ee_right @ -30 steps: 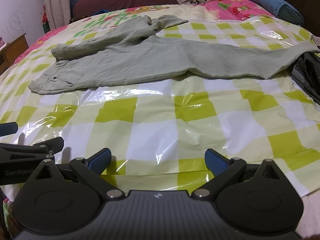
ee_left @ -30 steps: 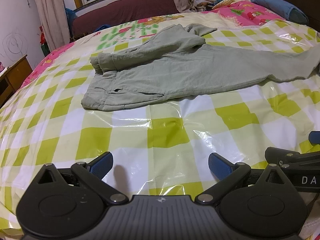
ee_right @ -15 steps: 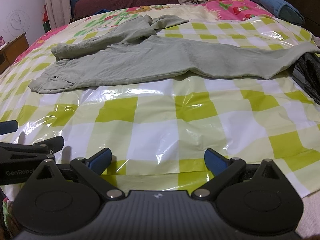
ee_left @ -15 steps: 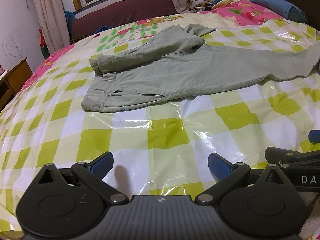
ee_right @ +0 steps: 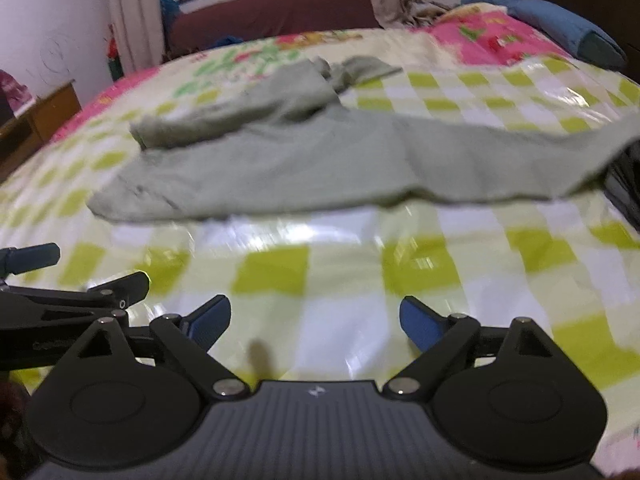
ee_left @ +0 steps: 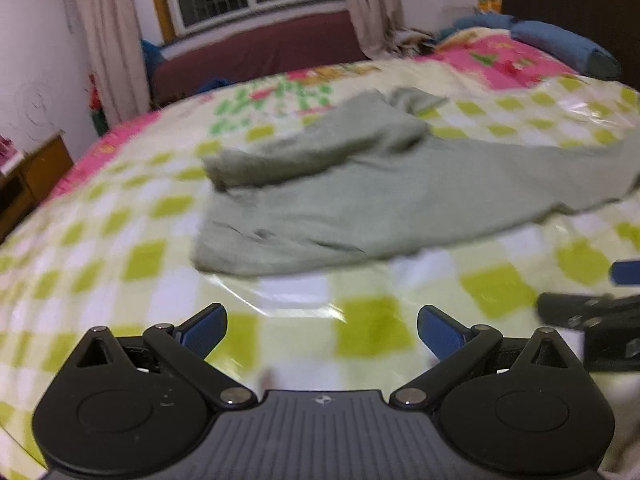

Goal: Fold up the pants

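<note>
Grey-green pants [ee_left: 360,208] lie spread across the bed, waistband to the left, one leg stretched right, the other leg bunched and folded back on top. They also show in the right wrist view [ee_right: 320,164]. My left gripper [ee_left: 322,330] is open and empty, over the checked cover short of the pants. My right gripper [ee_right: 315,320] is open and empty, also short of the pants. Each gripper shows at the edge of the other's view. Both views are blurred.
A glossy green-and-white checked plastic cover [ee_right: 344,272] lies over the bed. A blue pillow [ee_right: 568,28] and pink bedding [ee_left: 508,60] lie at the far right. A dark folded cloth [ee_right: 624,188] sits at the right edge. A wooden cabinet [ee_left: 36,172] stands left.
Both grippers have moved forward toward the pants, which now look larger and nearer. Both views have tilted up and blurred. The jaws stay open.
</note>
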Available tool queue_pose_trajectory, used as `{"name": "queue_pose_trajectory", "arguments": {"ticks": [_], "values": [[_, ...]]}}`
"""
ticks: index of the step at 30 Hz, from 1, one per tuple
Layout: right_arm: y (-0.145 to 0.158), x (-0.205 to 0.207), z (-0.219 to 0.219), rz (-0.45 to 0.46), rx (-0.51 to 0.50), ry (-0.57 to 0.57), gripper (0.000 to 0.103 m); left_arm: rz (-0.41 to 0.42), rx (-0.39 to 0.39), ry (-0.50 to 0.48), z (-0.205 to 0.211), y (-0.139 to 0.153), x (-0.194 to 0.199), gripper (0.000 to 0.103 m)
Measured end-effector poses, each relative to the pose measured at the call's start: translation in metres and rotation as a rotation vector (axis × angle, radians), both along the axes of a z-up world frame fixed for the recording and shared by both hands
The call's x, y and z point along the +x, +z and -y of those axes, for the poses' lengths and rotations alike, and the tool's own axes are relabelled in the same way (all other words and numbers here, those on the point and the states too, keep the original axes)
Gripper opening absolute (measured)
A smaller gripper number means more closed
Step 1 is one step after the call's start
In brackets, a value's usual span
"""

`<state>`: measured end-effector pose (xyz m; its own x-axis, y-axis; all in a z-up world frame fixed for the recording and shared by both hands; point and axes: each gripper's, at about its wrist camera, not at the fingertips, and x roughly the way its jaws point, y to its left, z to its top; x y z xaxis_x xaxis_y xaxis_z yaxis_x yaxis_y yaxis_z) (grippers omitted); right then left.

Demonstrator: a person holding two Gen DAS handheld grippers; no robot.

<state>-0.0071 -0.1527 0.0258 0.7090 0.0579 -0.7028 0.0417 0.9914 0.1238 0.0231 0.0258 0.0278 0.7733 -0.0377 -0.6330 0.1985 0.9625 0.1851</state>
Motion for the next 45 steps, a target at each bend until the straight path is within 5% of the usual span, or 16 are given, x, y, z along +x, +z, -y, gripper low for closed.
{"name": "queue_pose_trajectory", "arguments": {"ticks": [9,17,21,23,25,31,42,45], "values": [[-0.009,0.069,-0.051,0.018,-0.105,0.226,0.091,0.003,0.048,0.055,-0.045,-0.016,0.059,0.103],[-0.036,0.116,-0.070,-0.009,-0.158,0.354,0.082,0.002,0.065,-0.062,-0.057,-0.039,0.098,0.103],[-0.043,0.130,-0.071,-0.006,-0.141,0.393,0.080,-0.018,0.057,-0.119,-0.056,-0.045,0.108,0.092],[-0.044,0.134,-0.072,-0.005,-0.139,0.417,0.070,-0.021,0.047,-0.132,-0.057,-0.046,0.112,0.083],[-0.043,0.136,-0.070,-0.015,-0.119,0.425,0.057,-0.028,0.054,-0.137,-0.059,-0.044,0.113,0.061],[-0.042,0.133,-0.095,-0.067,-0.112,0.456,0.033,-0.054,0.097,-0.156,-0.073,-0.042,0.110,0.052],[-0.040,0.116,-0.188,-0.083,-0.026,0.650,0.031,-0.095,0.205,-0.022,-0.154,-0.038,0.086,0.050],[-0.039,0.107,-0.222,-0.082,0.011,0.732,0.041,-0.118,0.252,0.054,-0.180,-0.040,0.075,0.050]]}}
